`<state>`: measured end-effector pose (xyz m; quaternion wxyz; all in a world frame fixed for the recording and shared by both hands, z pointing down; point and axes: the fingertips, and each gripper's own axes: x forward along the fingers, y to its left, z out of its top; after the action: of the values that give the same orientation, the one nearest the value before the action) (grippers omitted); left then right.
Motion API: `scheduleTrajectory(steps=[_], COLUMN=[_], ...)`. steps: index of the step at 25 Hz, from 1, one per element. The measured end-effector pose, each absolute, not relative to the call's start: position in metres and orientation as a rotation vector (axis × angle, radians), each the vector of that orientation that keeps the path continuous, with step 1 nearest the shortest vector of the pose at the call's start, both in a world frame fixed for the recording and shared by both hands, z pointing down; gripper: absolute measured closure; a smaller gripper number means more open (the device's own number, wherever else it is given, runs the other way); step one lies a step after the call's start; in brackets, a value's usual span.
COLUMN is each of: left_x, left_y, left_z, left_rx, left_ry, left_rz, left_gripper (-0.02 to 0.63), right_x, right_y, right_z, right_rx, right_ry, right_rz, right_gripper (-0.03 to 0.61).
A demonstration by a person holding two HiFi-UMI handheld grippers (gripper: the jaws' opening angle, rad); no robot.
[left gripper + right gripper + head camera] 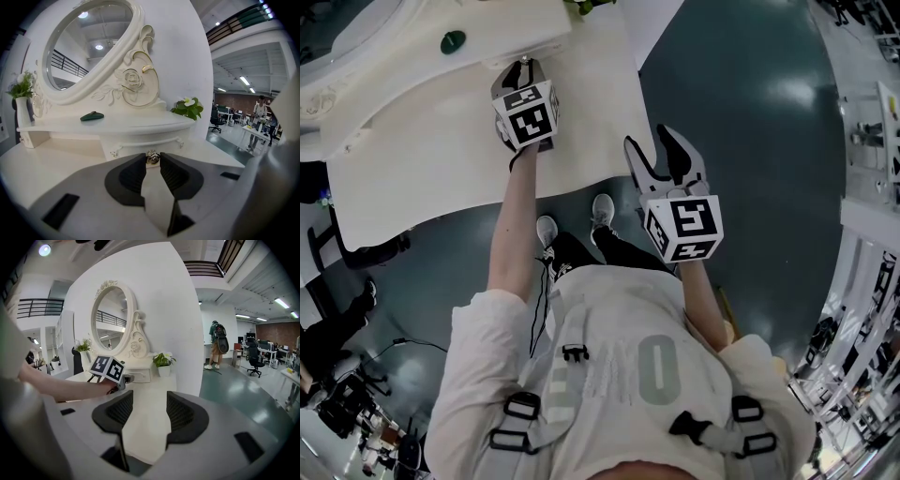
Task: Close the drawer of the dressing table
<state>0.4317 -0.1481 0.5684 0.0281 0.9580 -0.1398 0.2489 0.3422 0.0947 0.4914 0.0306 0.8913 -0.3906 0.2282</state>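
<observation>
Left gripper view: gripping knob [151,157] with just the tips of left tongs [152,162], right tongs [149,399] open and empty; risks slipping off or cocking drawer [140,143] if pushed crooked.

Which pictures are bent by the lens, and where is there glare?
All three views curve at the edges, with dark corners in both gripper views. Left gripper view: the mirror reflects ceiling lamps. Head view: the floor shows soft glare.

I count one mirror [84,42], one drawer knob [152,158], one green item [92,116] (can't tell what), two plants [189,108] [22,86], one worktop [51,159].
</observation>
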Motion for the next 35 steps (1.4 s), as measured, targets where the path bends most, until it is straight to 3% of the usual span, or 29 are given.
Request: scheduleTrajectory(steps=[23,30,35], left_x=[0.442,0.42,0.386], left_y=[-0.157,-0.144,-0.131], left_z=[0.568,0.514,0.429], left_rx=[2.929,2.995,3.065], left_ry=[-0.452,-0.446,-0.459], left_rz=[0.741,0.563,0.288], left_gripper=[0.508,0.508,0.509], right_x=[0.348,0.342,0.34], right_y=[0.083,0.071,0.056], right_z=[0.482,0.445,0.404], right_rx=[2.753,2.757,2.775], right_ry=[-1.224,-1.274,-1.329], right_rz=[0.641,0.493,0.326], right_gripper=[0.36,0.361,0.38])
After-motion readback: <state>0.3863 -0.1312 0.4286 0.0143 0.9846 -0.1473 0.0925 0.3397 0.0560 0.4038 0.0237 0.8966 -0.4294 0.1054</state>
